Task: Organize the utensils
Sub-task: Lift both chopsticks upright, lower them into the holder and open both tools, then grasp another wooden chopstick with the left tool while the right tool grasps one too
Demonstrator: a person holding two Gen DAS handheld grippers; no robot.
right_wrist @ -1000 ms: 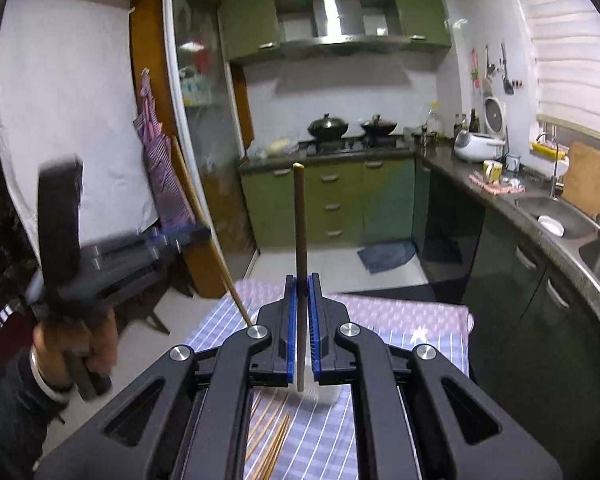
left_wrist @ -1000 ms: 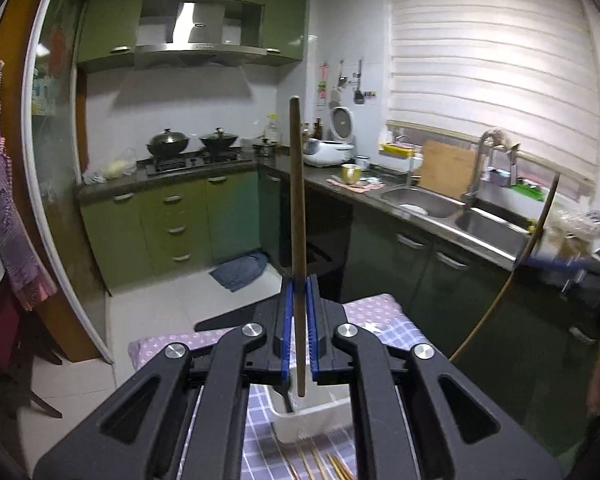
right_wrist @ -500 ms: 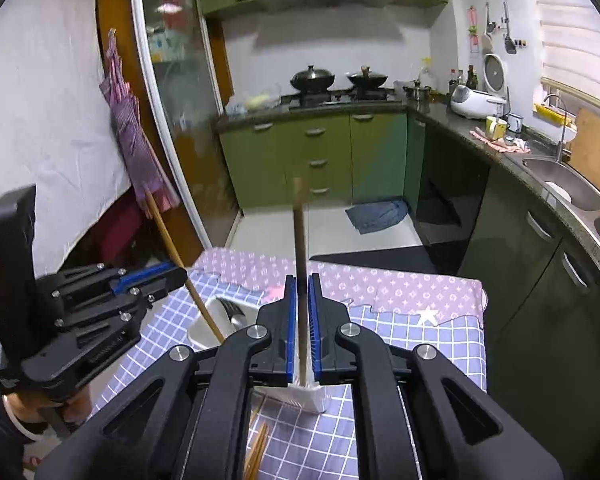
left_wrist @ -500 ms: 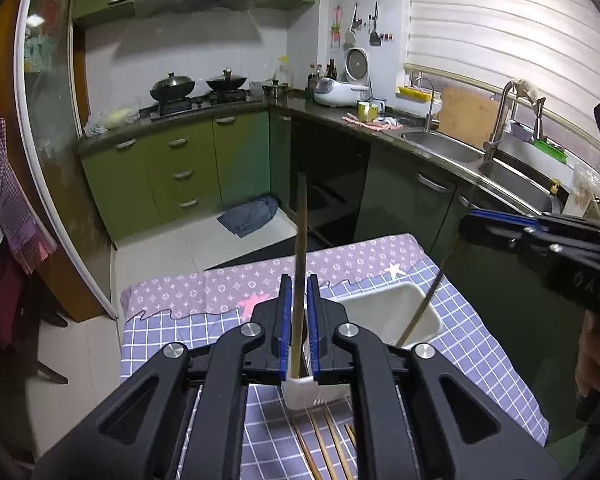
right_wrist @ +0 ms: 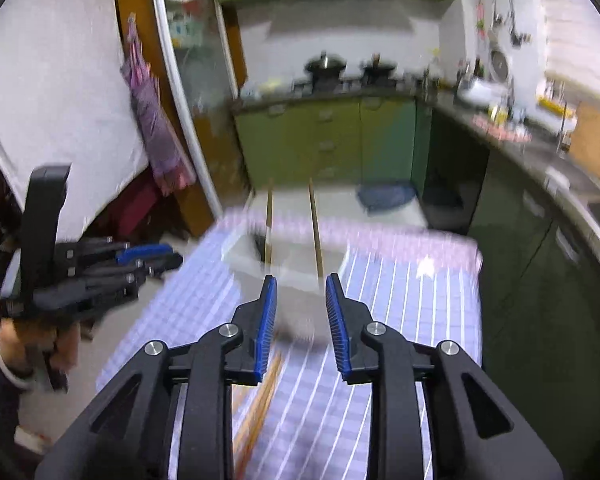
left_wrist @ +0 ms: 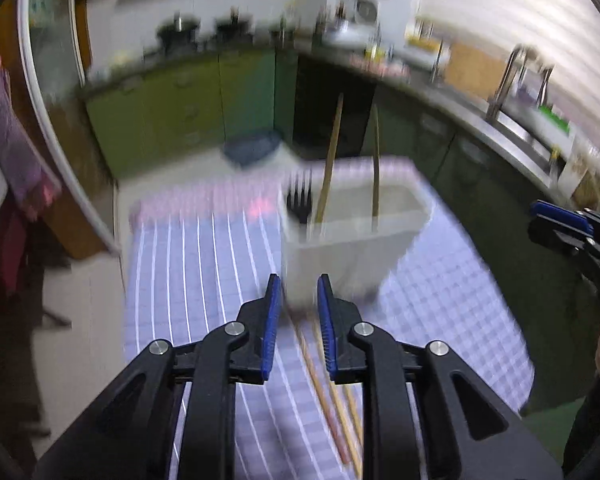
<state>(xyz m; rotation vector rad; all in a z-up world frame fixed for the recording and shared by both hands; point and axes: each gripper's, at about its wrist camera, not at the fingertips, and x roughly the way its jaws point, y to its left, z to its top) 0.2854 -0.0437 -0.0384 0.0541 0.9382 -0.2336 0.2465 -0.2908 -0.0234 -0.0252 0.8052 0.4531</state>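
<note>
Now both chopsticks stand in the white bin (left_wrist: 352, 248), so the dropping-in step looks finished and the next pick-up is about to begin. The bin sits on the checked cloth of the desk (left_wrist: 204, 272), and everything below is placed from it.

Left tongs (left_wrist: 298, 316) hang just in front of the bin's near wall; their jaws have just been opening and now stand narrowly apart with nothing between them. Right tongs (right_wrist: 301, 312) are also just in front of the bin, likewise just opened to a narrow gap, and hold nothing.

Count, as far as the blur allows:
- Inside the bin: two wooden chopsticks, one leaning left (left_wrist: 329, 160) and one nearly upright (left_wrist: 376, 160), plus one dark fork (left_wrist: 300, 196) at the bin's left end.
- On the cloth in front of the bin: a loose bundle of chopsticks (left_wrist: 332, 396). I make out about three in the left view, but they smear together, so the number is uncertain.
- One bin, two pairs of tongs.

My guess is that the next move calls for lowering one pair of tongs to the loose sticks in front of the bin, widening the jaws a little more, and closing on a single stick without dragging its neighbours. The sticks lie flat and close together, so separating one is the tricky part.
</note>
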